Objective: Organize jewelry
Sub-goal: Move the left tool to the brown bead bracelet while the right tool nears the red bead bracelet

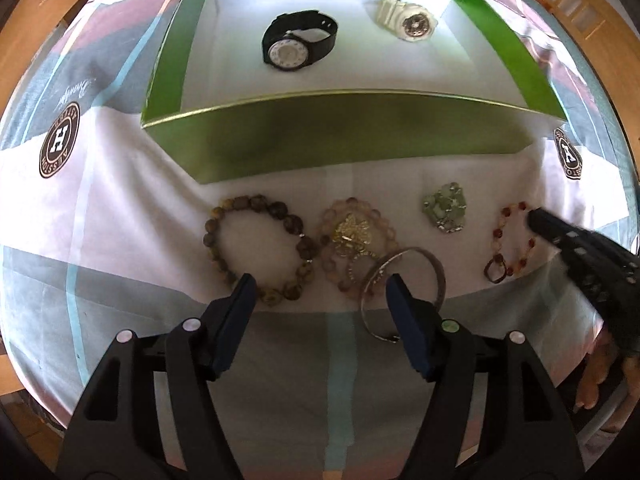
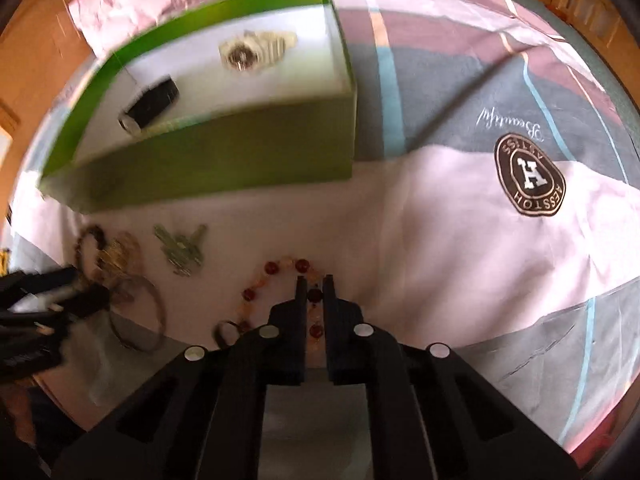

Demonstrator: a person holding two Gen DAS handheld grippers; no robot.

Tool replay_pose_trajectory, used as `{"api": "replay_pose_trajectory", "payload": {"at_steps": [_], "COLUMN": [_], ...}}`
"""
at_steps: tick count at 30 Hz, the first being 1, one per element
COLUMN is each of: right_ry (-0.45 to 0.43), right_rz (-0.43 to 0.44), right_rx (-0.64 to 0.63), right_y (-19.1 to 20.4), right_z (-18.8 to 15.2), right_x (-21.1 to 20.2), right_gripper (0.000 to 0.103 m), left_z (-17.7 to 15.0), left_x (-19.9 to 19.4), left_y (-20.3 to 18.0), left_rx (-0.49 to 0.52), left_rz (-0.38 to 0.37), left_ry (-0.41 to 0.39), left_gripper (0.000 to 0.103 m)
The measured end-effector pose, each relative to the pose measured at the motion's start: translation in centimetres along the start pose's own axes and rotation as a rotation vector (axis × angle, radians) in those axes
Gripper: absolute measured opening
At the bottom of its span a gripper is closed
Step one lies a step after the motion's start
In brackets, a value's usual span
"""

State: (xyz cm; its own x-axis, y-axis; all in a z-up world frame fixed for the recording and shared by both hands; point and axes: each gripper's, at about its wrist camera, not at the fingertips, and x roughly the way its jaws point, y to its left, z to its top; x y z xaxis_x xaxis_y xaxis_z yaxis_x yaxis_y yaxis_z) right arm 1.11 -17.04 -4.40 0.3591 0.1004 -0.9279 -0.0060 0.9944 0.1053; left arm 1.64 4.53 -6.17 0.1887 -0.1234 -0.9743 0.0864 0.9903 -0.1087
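My right gripper (image 2: 314, 282) points down at the bedspread and is shut on one side of the red bead bracelet (image 2: 272, 268), with beads showing between its fingers. In the left wrist view that bracelet (image 1: 506, 236) lies at the right, with the right gripper (image 1: 534, 218) on its far edge. My left gripper (image 1: 322, 292) hangs open above a brown bead bracelet (image 1: 256, 248), a pink bead bracelet with a gold piece (image 1: 352, 236) and a silver bangle (image 1: 404, 292). It holds nothing. The green box (image 1: 340, 136) beyond them holds a black watch (image 1: 298, 40) and a white watch (image 1: 408, 20).
A green stone piece (image 1: 446, 208) lies between the pink and red bracelets. Everything rests on a patterned bedspread (image 2: 460, 220) with round logo patches. Wooden furniture edges the view. Part of a hand (image 1: 592, 384) shows at the lower right.
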Motion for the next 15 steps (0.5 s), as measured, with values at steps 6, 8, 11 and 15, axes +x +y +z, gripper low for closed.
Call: {"api": "replay_pose_trajectory", "payload": {"at_steps": [6, 8, 11, 15], "right_ry": [-0.081, -0.068, -0.038, -0.046], "right_rz": [0.023, 0.028, 0.024, 0.016], "right_rx": [0.043, 0.044, 0.05, 0.063], "right_y": [-1.2, -1.3, -1.6, -2.0], "right_z": [0.6, 0.5, -0.2, 0.0], "right_x": [-1.9, -1.6, -1.3, -1.5], "right_gripper": [0.007, 0.007, 0.007, 0.014], "left_z": [0.7, 0.8, 0.8, 0.4], "left_x": [-0.8, -0.6, -0.2, -0.2], "left_y": [3.8, 4.8, 5.7, 6.9], "left_rx": [-0.145, -0.184, -0.22, -0.235], "left_rz": [0.023, 0.041, 0.063, 0.09], "left_ry": [-0.031, -0.03, -0.022, -0.03], "left_gripper": [0.069, 0.069, 0.069, 0.066]}}
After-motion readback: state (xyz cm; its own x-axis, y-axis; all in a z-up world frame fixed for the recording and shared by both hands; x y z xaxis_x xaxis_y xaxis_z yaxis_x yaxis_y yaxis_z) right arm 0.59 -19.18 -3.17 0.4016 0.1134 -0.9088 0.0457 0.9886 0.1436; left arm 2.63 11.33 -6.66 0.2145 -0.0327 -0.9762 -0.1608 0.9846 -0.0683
